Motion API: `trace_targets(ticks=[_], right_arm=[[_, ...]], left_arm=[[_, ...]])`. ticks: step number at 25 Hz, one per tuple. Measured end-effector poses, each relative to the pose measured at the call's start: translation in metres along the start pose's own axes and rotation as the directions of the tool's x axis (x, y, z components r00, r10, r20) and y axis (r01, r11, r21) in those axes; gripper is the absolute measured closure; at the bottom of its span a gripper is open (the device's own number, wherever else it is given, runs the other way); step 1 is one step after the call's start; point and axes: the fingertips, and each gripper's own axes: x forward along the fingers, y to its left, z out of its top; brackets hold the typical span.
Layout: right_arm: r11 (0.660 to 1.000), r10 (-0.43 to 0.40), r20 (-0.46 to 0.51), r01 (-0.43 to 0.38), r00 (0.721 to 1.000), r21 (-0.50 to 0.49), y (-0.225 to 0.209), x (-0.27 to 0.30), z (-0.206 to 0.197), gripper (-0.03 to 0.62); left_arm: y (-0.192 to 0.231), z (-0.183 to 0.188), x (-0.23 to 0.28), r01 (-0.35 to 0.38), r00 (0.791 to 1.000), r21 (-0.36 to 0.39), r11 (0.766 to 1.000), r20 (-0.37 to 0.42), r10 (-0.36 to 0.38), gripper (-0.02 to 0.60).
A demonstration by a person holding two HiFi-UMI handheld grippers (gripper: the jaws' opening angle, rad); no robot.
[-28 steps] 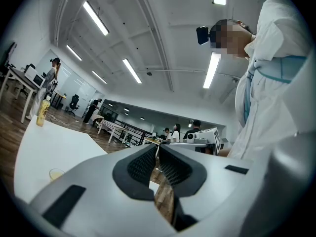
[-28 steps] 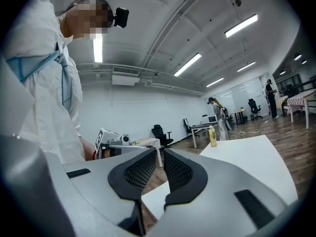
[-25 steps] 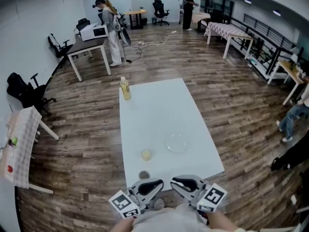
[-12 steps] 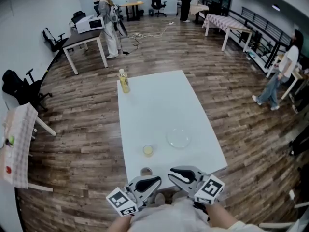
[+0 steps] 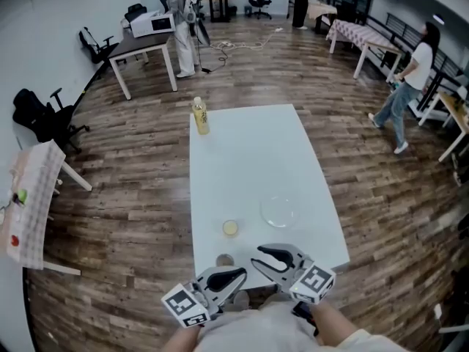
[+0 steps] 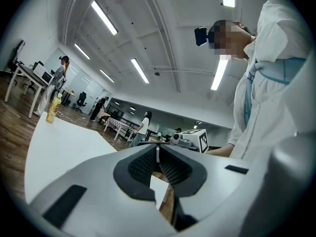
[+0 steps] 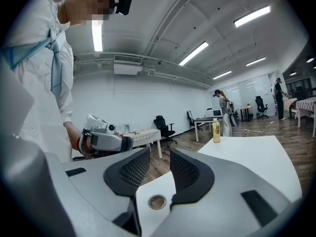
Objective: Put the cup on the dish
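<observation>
Your right gripper (image 7: 159, 158) has just been opening its jaws. They stand a little apart with nothing between them, while the left gripper (image 6: 157, 153) is pressed together and empty. The small yellowish cup (image 5: 230, 228) sits on the white table (image 5: 249, 152), left of the clear glass dish (image 5: 278, 211) and apart from it. Spread the right jaws wider than the cup, come in level and straddle it low. Steer past the small round ring (image 5: 224, 259) near the table's edge.

Bare tabletop (image 5: 249, 167) lies between cup (image 5: 230, 228) and dish (image 5: 279, 212); the bottle (image 5: 200, 116) stands far off
</observation>
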Motion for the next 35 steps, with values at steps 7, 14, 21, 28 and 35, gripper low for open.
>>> trace_targets(ticks=[7,14,21,28,35], right_arm=[[1.000,0.024,-0.031,-0.024,0.999,-0.011,-0.016,0.019,-0.011,0.427],[0.999,0.028,-0.070,-0.029,0.997,-0.014,-0.030,0.031,-0.028,0.374],[1.000,0.021,-0.098,-0.023,0.995,-0.022,-0.042,0.051,-0.047,0.344],[0.999,0.012,-0.156,-0.019,0.988,-0.044,-0.052,0.070,-0.068,0.310],[0.999,0.007,-0.210,-0.017,0.978,-0.050,-0.063,0.088,-0.092,0.283]], left_arm=[[-0.001,-0.004,0.004,-0.027,1.000,-0.014,1.000,-0.006,0.027,0.563],[-0.003,-0.008,0.007,-0.043,0.999,-0.022,0.999,-0.016,0.042,0.563],[0.002,-0.019,0.000,-0.060,0.998,-0.037,0.998,-0.036,0.059,0.563],[0.006,-0.017,-0.003,-0.083,0.996,-0.044,0.996,-0.038,0.081,0.563],[0.009,-0.019,-0.009,-0.114,0.993,-0.052,0.992,-0.046,0.112,0.563]])
